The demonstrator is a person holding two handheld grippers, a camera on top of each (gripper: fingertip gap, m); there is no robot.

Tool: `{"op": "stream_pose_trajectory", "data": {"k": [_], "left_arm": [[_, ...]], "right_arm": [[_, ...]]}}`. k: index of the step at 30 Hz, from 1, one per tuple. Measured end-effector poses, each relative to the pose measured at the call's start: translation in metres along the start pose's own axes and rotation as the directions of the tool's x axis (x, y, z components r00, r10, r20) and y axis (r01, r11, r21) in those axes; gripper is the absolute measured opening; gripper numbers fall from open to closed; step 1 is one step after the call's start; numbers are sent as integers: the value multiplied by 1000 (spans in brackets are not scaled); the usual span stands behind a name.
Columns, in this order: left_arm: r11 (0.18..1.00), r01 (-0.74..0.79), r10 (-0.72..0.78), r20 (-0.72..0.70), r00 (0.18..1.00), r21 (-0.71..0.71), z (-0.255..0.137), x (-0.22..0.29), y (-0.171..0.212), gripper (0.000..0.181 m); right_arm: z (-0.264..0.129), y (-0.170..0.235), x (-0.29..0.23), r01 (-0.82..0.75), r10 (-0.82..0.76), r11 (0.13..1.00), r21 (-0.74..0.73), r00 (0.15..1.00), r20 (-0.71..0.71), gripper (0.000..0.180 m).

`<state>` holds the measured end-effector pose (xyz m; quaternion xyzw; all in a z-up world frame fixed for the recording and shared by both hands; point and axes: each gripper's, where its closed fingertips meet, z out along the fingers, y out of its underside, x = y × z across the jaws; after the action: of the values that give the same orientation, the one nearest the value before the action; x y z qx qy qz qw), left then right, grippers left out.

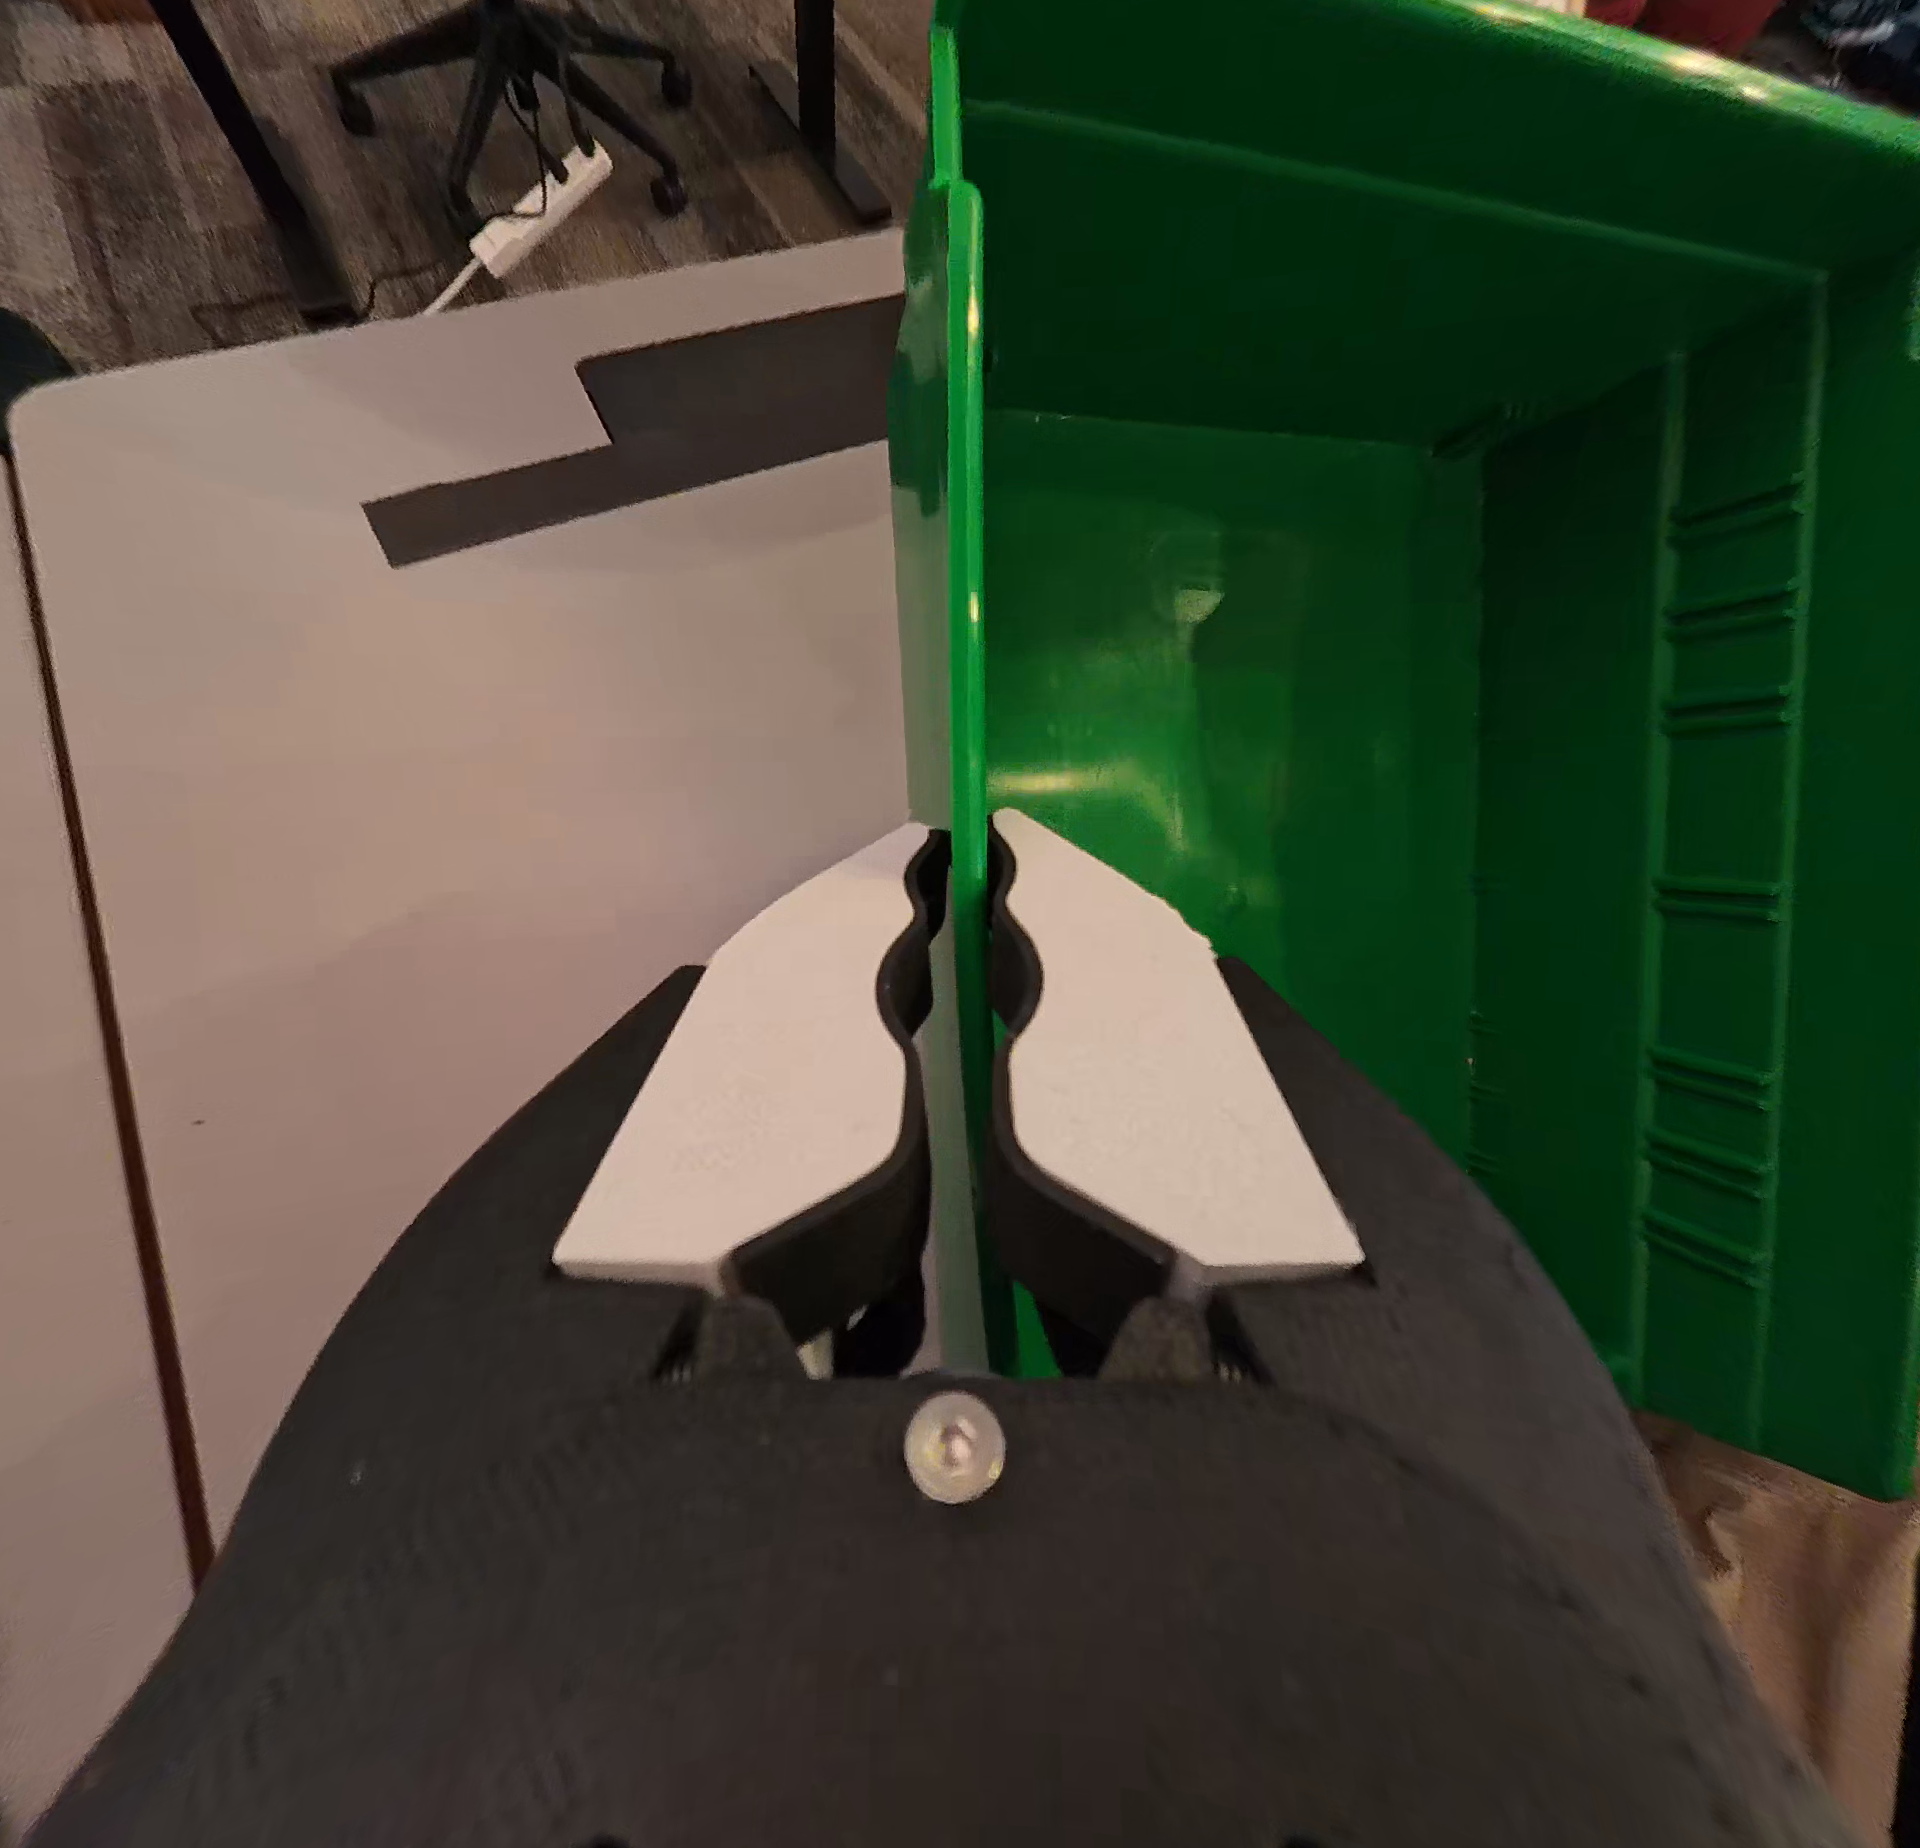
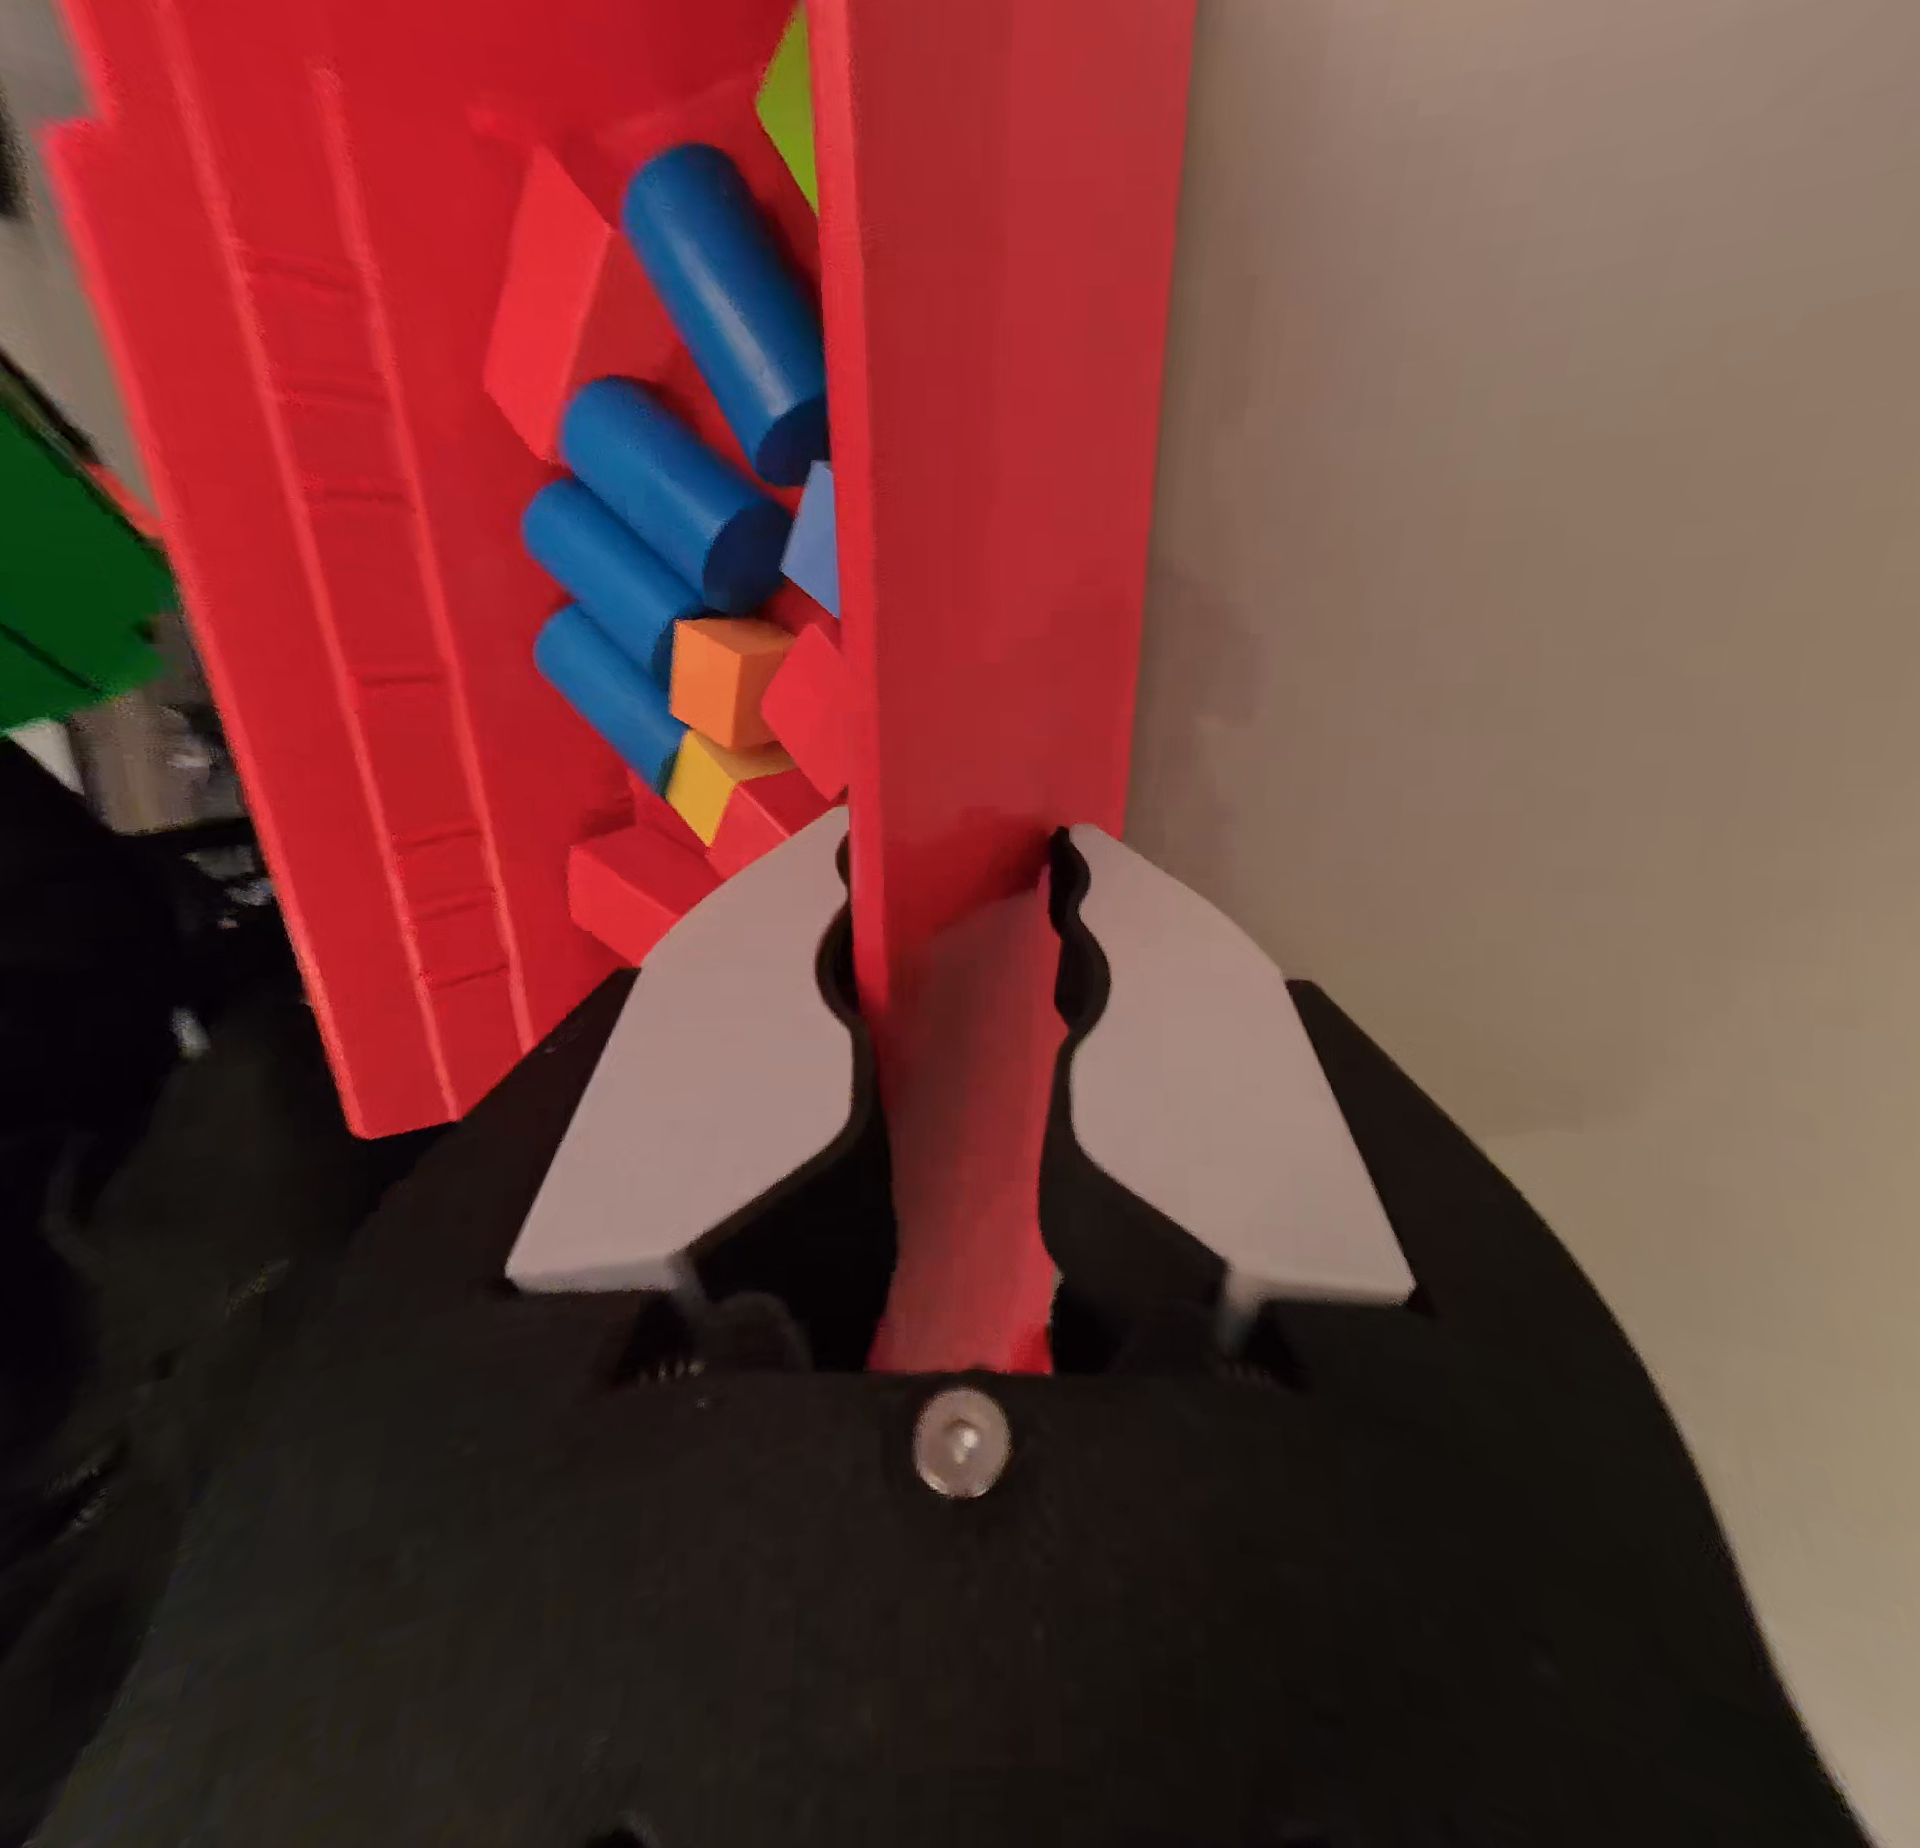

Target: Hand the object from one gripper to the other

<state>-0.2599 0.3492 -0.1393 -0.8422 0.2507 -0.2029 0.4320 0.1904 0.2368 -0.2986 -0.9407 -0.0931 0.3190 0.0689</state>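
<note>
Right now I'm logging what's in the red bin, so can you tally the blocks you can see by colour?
Blue: 5
Red: 4
Orange: 1
Yellow: 1
Green: 1
Total: 12 showing in the red bin; its wall may hide more.

The left tool (image 1: 971, 863) is clamped on the side wall of a green bin (image 1: 1299, 655), one finger inside it and one outside. The right tool (image 2: 951, 863) likewise pinches the wall of a red bin (image 2: 997, 396).
</note>
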Motion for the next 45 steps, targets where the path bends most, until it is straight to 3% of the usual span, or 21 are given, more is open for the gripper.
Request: {"op": "stream_pose_trajectory", "data": {"k": [1,7,14,17,20,24,30,33,38,45], "left_arm": [[1000,2,-2,3,1000,16,-6,0,-4,5],[993,3,-3,4,1000,121,-49,6,-32,5],[971,-16,18,-5,1000,237,-95,33,-64,5],[961,-26,40,-43,998,275,-102,56,-75,3],[957,-22,60,-121,991,289,-94,89,-83,3],[963,-8,77,-249,966,271,-54,141,-91,4],[983,32,52,-441,896,183,42,231,-102,5],[992,50,14,-479,878,120,91,269,-107,6],[998,-36,56,-397,916,58,164,310,-110,7],[975,-220,212,-172,962,-29,237,336,-90,15]], "right_arm": [[7,-9,-11,0,-1,1000,29,999,41,36],[52,-46,-82,-13,-24,989,149,969,245,59],[93,-53,-171,-47,-54,984,174,844,534,92],[83,-52,-186,-31,-86,983,180,793,604,86],[39,-65,-171,-56,-132,954,295,803,581,79],[-55,-73,-142,-75,-218,876,476,819,531,66],[-202,-55,-102,-44,-301,663,747,898,320,65],[-253,-39,-82,17,-263,561,827,952,159,65],[-293,-19,-43,157,-123,488,859,986,-111,64],[-257,-25,-2,177,-19,616,768,977,-210,70]]}}
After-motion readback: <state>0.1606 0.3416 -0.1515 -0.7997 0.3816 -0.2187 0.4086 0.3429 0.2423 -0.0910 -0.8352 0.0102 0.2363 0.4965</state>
